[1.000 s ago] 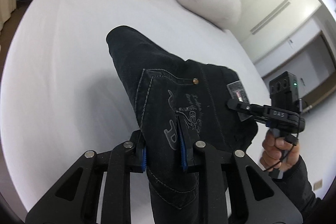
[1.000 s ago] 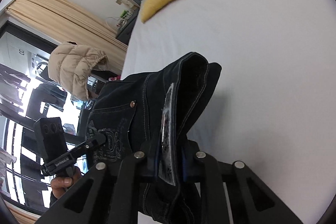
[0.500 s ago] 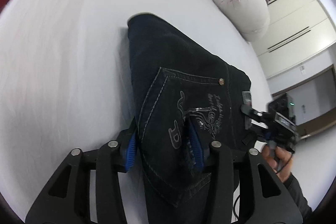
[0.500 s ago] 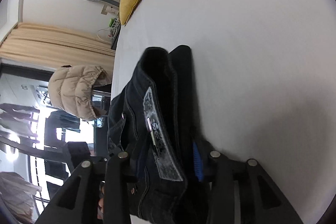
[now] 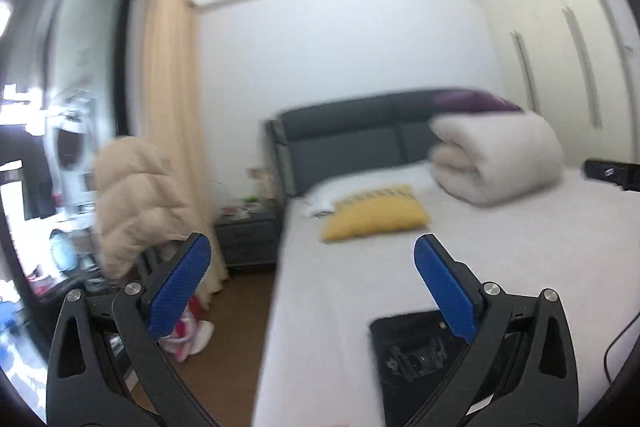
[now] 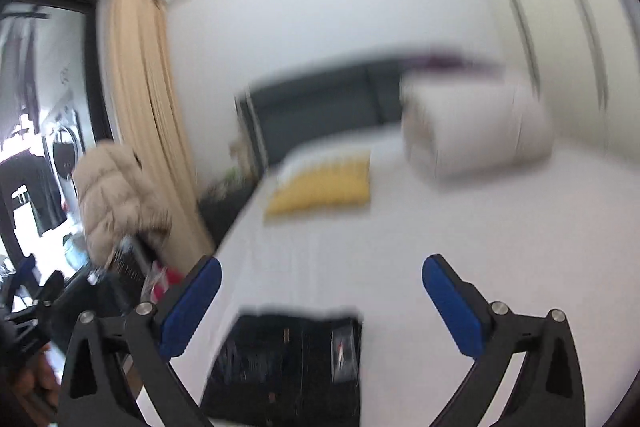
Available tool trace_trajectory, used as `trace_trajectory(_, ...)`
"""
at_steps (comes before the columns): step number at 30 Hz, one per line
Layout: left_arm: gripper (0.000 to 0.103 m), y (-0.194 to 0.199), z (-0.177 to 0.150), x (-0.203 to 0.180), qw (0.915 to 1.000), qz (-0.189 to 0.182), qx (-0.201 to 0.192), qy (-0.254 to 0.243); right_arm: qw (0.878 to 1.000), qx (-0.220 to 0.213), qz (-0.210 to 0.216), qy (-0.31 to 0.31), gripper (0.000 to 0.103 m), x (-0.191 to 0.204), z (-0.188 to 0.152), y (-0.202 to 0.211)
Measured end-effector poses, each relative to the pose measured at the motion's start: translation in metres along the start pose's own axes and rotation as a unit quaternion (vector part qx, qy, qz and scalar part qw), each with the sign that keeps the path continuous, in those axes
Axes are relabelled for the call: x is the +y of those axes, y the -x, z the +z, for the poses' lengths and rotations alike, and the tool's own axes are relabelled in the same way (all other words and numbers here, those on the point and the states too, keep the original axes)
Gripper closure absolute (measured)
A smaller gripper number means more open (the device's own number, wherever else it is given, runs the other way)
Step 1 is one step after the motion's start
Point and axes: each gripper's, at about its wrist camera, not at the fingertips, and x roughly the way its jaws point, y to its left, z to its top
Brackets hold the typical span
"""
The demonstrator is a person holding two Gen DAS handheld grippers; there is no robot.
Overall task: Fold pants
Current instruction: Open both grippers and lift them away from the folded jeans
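Observation:
The black pants (image 5: 416,359) lie folded in a compact rectangle on the white bed (image 5: 500,267), near its foot. They also show in the right wrist view (image 6: 288,355), blurred, with the pocket stitching up. My left gripper (image 5: 310,281) is open and empty, raised above and behind the pants. My right gripper (image 6: 322,297) is open and empty too, lifted above the pants. Both views are blurred by motion.
A yellow pillow (image 5: 376,217) and a rolled white duvet (image 5: 496,159) lie near the dark headboard (image 5: 348,147). A beige puffer jacket (image 5: 136,199) hangs left of the bed by the curtain (image 5: 168,107). A nightstand (image 5: 248,231) stands beside the bed. Wardrobes (image 5: 560,47) line the right wall.
Both grippers have opened and let go of the pants, then lifted back and tilted up to face the room. The folded pants now rest on the bed.

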Motion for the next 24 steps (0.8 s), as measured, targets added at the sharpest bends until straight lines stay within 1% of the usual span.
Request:
trace_trajectory(1,0.0,0.014,0.012,0.007,0.9999,-0.006,0.008,0.014,1.0,-0.025,-0.011,0.01,0.0,0.01,0.01,0.014)
trace_trajectory(2,0.0,0.024,0.019,0.012,0.9997,-0.013,0.008,0.021,0.998,-0.059,-0.029,0.022,0.0,0.019,0.022,0.037)
trace_trajectory(4,0.0,0.047,0.035,0.022,0.9997,-0.005,-0.001,0.023,0.994,-0.089,-0.044,0.035,0.0,0.037,0.039,0.063)
trace_trajectory(6,0.0,0.069,0.049,0.028,0.9995,-0.008,-0.018,0.024,0.992,-0.117,-0.03,0.047,0.0,0.054,0.057,0.096)
trace_trajectory(8,0.0,0.097,0.065,0.041,0.9993,-0.01,-0.024,0.027,0.988,-0.145,-0.019,0.049,0.0,0.065,0.073,0.124)
trace_trajectory(9,0.0,0.104,0.071,0.036,0.9992,-0.013,-0.022,0.029,0.987,-0.15,-0.016,0.049,0.0,0.069,0.078,0.135)
trace_trajectory(12,0.0,0.128,0.084,0.05,0.9987,-0.03,0.002,0.041,0.988,-0.151,-0.006,0.035,0.0,0.082,0.087,0.161)
trace_trajectory(13,0.0,0.139,0.086,0.057,0.9983,-0.034,0.014,0.045,0.988,-0.149,-0.005,0.032,0.0,0.082,0.085,0.168)
trace_trajectory(15,0.0,0.148,0.084,0.057,0.9972,-0.036,0.041,0.051,0.991,-0.129,-0.011,0.04,0.0,0.09,0.077,0.174)
trace_trajectory(16,0.0,0.149,0.079,0.056,0.9957,-0.042,0.063,0.053,0.991,-0.121,-0.017,0.045,0.0,0.089,0.071,0.18)
trace_trajectory(17,0.0,0.152,0.075,0.048,0.9944,-0.045,0.079,0.054,0.993,-0.108,-0.032,0.047,0.0,0.089,0.059,0.18)
trace_trajectory(18,0.0,0.149,0.065,0.045,0.992,-0.048,0.104,0.053,0.993,-0.098,-0.038,0.045,0.0,0.09,0.052,0.18)
trace_trajectory(19,0.0,0.149,0.059,0.037,0.9903,-0.051,0.119,0.052,0.995,-0.085,-0.038,0.041,0.0,0.089,0.044,0.182)
trace_trajectory(21,0.0,0.137,0.035,0.023,0.9844,-0.06,0.159,0.046,0.997,-0.044,-0.048,0.032,0.0,0.088,0.025,0.172)
trace_trajectory(23,0.0,0.12,0.006,0.008,0.9752,-0.068,0.206,0.046,0.997,-0.003,-0.067,0.032,0.0,0.087,0.007,0.16)
trace_trajectory(24,0.0,0.117,-0.005,0.004,0.9701,-0.073,0.226,0.048,0.997,0.013,-0.069,0.033,0.0,0.087,0.001,0.153)
